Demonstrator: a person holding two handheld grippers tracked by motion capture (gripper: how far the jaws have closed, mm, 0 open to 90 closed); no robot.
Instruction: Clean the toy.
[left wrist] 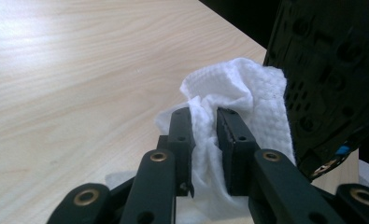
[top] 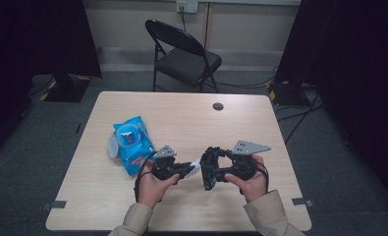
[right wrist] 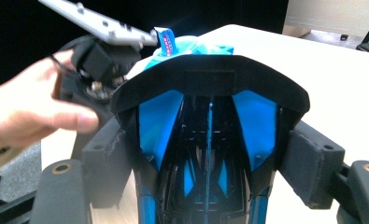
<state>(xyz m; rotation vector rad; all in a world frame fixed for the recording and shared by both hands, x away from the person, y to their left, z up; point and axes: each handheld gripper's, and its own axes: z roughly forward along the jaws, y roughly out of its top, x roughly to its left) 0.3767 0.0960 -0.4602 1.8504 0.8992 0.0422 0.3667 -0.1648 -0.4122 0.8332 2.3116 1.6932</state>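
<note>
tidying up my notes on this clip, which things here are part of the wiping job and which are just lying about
In use:
- crumpled white wet wipe, clamped in the left gripper
- black and blue plastic shoe-shaped piece, held in the right gripper and met by the wipe
- blue wet-wipe pack, lid open

Lying about:
- black folding chair
- light wooden table, only the work surface

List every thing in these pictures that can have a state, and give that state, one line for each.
Left tool: shut on the white wipe.
White wipe: crumpled, pinched between the pads, touching the black and blue object.
Right tool: shut on the black and blue object.
Black and blue object: held above the table.
Wipes pack: lying flat, lid flipped open.
Folding chair: unfolded, empty.
</note>
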